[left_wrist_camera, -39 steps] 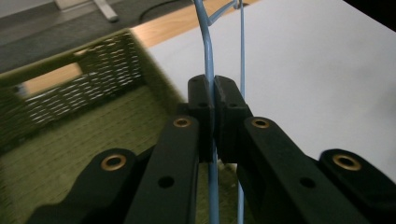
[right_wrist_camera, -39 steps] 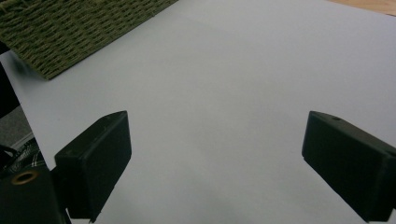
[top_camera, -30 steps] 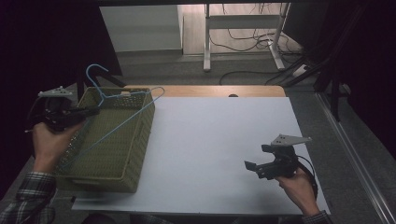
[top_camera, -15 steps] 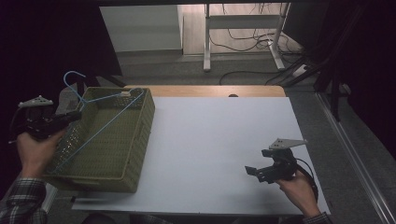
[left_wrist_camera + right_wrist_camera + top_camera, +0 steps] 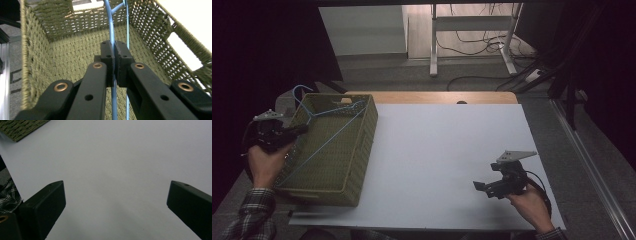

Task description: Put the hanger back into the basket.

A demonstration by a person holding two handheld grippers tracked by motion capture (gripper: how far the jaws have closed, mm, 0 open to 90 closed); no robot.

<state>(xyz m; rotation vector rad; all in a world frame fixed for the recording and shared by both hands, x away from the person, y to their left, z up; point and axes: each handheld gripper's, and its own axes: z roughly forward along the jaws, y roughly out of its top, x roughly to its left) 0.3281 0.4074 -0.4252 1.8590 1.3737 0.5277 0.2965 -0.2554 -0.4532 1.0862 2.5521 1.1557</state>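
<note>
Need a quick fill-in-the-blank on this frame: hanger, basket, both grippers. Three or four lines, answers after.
1. The left gripper is shut on a ____ wire hanger.
2. The hanger lies mostly inside the woven ____ basket.
3. The right gripper hovers over the white table with its jaws ____.
4. In the high view, the hanger's hook pokes over the basket's ____ rim.

Missing words: blue; green; open; far

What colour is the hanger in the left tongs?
Light blue. The hanger shows best in the left gripper view, pinched between the left tongs.
</note>
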